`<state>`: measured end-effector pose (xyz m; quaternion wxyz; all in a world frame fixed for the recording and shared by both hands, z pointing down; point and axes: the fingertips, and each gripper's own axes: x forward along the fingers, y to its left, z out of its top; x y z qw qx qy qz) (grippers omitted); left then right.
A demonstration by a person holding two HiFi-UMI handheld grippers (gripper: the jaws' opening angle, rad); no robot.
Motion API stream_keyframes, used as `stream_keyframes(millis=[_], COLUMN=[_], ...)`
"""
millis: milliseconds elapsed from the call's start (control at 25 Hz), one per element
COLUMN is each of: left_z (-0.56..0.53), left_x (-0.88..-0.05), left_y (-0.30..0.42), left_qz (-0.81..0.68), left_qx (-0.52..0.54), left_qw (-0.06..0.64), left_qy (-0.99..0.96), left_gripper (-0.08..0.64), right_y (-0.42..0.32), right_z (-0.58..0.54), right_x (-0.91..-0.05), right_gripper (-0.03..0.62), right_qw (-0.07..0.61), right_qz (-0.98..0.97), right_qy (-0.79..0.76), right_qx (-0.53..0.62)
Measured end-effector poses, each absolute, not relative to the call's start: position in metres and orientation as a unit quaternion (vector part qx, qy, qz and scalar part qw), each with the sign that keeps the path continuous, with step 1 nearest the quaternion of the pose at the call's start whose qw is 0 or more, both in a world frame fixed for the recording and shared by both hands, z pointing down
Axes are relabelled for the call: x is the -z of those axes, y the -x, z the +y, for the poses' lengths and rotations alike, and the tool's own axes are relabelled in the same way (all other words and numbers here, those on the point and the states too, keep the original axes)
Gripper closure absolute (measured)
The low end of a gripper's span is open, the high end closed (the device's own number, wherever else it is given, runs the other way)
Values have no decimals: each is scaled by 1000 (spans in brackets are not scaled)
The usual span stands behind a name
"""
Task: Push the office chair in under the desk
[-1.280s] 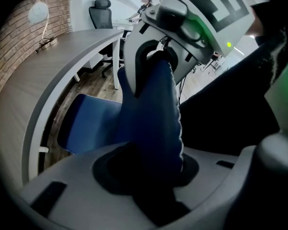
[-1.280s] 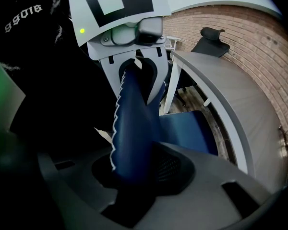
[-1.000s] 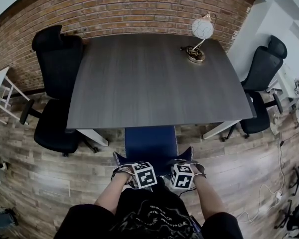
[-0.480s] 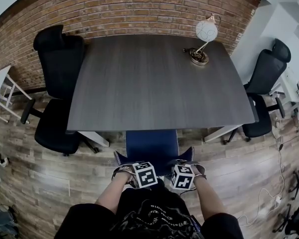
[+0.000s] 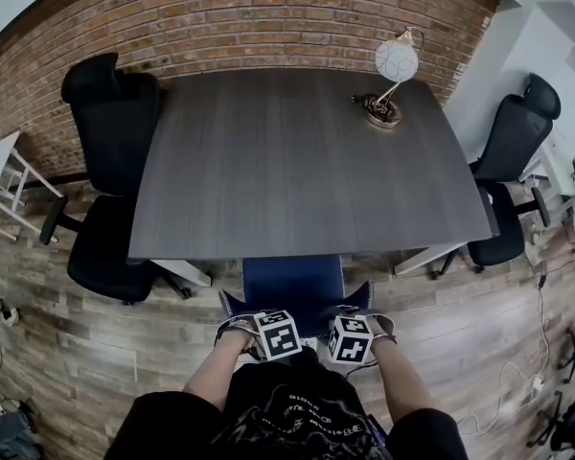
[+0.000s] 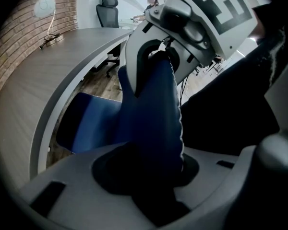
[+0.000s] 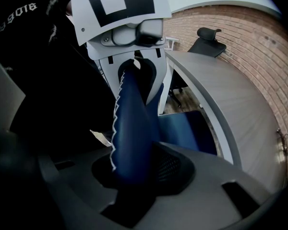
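The left gripper [image 6: 151, 169] and right gripper [image 7: 134, 169] are each clamped on the top edge of the blue office chair [image 5: 292, 281], side by side. Its seat reaches partly under the near edge of the dark grey desk [image 5: 297, 161]. The desk stands on plank flooring [image 5: 96, 343] against a brick wall [image 5: 268, 17]. One lamp [image 5: 391, 75] sits at the desk's far right corner. Two black chairs flank the desk, one left [image 5: 110, 180] and one right [image 5: 513, 161]
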<state>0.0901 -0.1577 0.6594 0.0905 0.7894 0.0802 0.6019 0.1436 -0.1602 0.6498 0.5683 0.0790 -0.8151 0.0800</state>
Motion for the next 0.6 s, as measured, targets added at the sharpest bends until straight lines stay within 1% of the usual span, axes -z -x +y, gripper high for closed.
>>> stream_keyframes(millis=[600], left_z=[-181], left_x=[-659], left_y=[-102], left_qz=[72], left_qx=[-599], left_qw=[99], left_qy=[-791], left_gripper=[413], right_y=[-156], right_z=[-185], right_x=[-651], right_gripper=[485], right_qw=[569], right_qz=[-815], right_qy=[-74], right_qx=[-76])
